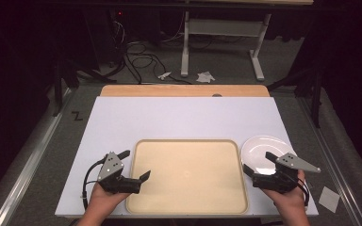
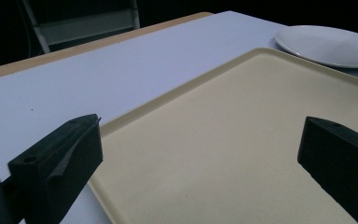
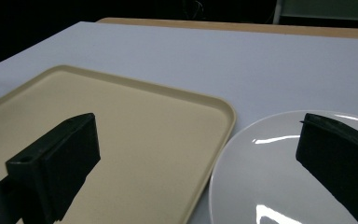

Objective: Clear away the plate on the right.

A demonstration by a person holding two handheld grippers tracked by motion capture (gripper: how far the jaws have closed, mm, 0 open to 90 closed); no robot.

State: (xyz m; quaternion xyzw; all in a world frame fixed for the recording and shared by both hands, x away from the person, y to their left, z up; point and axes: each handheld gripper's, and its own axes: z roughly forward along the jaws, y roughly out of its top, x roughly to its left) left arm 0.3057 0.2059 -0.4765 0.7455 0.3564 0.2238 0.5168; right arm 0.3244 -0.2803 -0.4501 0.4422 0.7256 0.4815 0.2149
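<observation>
Two grippers were spread wide and held nothing: my right gripper hung over the white plate at the lower right, nearer it than my left gripper by the tray.

Tray: beige, rectangular, rounded corners, raised rim, empty. It lies flat at the near edge of the white tabletop, centred. Plate: white, round, glossy, empty. It lies flat just beside the tray's far right corner, almost touching its rim.
</observation>
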